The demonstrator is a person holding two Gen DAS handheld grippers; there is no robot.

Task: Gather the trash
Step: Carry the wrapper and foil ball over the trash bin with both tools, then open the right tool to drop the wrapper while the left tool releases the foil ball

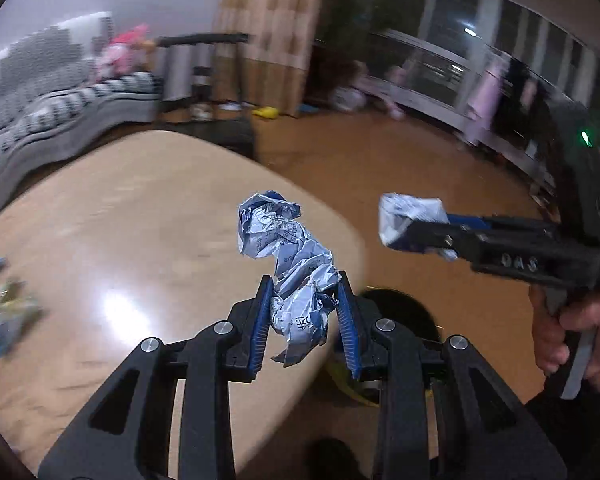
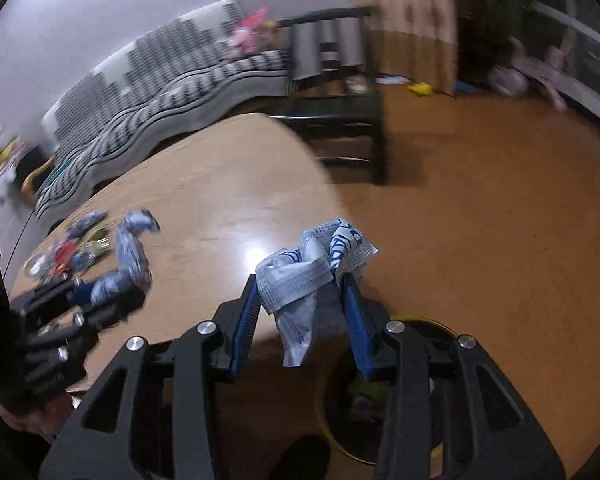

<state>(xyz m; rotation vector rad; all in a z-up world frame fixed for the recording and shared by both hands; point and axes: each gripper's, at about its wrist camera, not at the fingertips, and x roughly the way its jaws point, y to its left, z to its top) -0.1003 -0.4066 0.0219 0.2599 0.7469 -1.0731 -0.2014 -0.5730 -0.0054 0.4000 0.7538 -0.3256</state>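
Two pieces of trash are held up, one in each gripper, over the rounded end of a light wooden table [image 1: 100, 216].

At the far left of the table lies a small heap of leftover litter [image 2: 72, 254], blurred, with some red, yellow and blue in it; what each bit is cannot be told. Just right of it, the left gripper [image 1: 304, 312] has its blue-padded jaws clamped at a narrow gap on a crumpled foil wrapper [image 1: 288, 264], silver with blue print, which sticks up above the fingertips and hangs a little below them. It is above the table's edge.

Further right, the right gripper [image 2: 304, 296] is closed in the same way on a folded white plastic packet [image 2: 312, 268] with blue lettering; a loose flap dangles between the fingers. A hand [image 1: 572, 332] grips this tool's handle in the left wrist view.

Below both grippers, on the orange-brown floor [image 2: 480, 220] just beside the table, stands a dark round bin [image 2: 340, 396] with a yellow rim, partly hidden by the fingers. The packet is above the table's edge, close to the bin's mouth.

Behind the table are a striped sofa [image 2: 148, 92] and a dark chair [image 2: 340, 92].
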